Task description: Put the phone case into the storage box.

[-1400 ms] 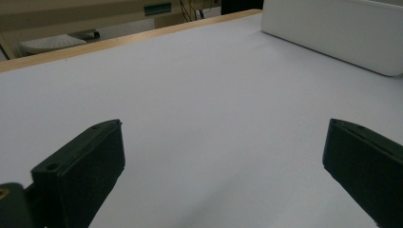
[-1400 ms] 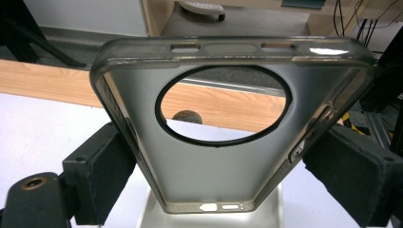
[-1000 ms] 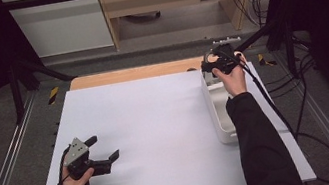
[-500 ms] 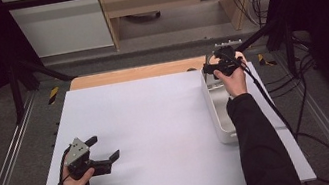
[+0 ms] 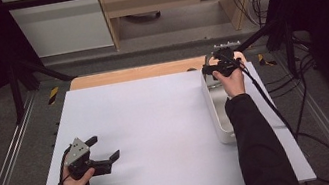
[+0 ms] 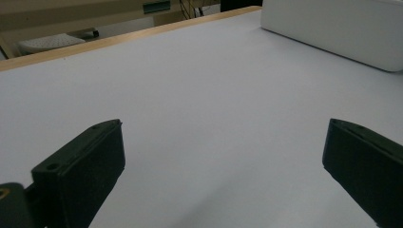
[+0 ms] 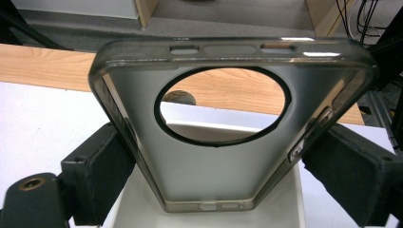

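Two black jaws of the right hand-held gripper (image 7: 218,190) clamp the phone case (image 7: 223,128) by its long sides, above the white tray (image 5: 216,109) at the tabletop's (image 5: 157,124) far right corner; the left hand-held gripper (image 5: 104,151) rests wide apart near the front left corner.

case: translucent grey phone case (image 7: 223,156), large round camera cutout
pose: tilted, open side up
grip: pinched at both side edges between right gripper's jaws
location: above white tray's (image 5: 218,114) far end

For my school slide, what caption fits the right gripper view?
Right tool grips a clear grey plastic phone case with a round hole above a white tray.
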`<state>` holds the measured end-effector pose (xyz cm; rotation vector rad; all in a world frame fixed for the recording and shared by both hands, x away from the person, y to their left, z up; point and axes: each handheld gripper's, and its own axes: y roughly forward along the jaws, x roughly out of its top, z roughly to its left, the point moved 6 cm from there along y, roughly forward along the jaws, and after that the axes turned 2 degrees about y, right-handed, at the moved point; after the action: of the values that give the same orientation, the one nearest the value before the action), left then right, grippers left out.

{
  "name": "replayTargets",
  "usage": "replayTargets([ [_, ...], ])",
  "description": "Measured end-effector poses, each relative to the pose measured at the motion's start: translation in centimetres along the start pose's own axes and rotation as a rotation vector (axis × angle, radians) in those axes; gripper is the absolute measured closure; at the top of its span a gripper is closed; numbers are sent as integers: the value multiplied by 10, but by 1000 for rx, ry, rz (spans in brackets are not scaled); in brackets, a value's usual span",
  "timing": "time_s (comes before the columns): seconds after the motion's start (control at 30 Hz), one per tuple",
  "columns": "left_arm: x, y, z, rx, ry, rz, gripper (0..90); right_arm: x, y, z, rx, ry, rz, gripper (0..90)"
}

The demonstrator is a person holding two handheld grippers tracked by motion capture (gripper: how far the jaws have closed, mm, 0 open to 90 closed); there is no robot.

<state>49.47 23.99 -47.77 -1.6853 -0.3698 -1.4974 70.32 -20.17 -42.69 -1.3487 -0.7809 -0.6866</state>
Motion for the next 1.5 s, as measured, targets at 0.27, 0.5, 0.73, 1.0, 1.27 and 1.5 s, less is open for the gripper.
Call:
replayTargets([
  [0.27,0,0,0,0,1,2,0,0,3,0,-4,5,4,114],
  [0.5,-1,1,0,-1,1,3,0,-3,7,1,-7,1,23,113],
  [0.73,-1,1,0,-1,2,2,0,-2,8,2,-11,4,14,112],
  [1.0,-1,1,0,-1,2,3,0,-2,9,2,-7,3,11,103],
  [1.27,-1,1,0,-4,4,2,0,-1,9,3,18,-15,10,5],
  [1.5,-1,1,0,-4,4,3,0,3,6,0,15,-10,-19,3],
])
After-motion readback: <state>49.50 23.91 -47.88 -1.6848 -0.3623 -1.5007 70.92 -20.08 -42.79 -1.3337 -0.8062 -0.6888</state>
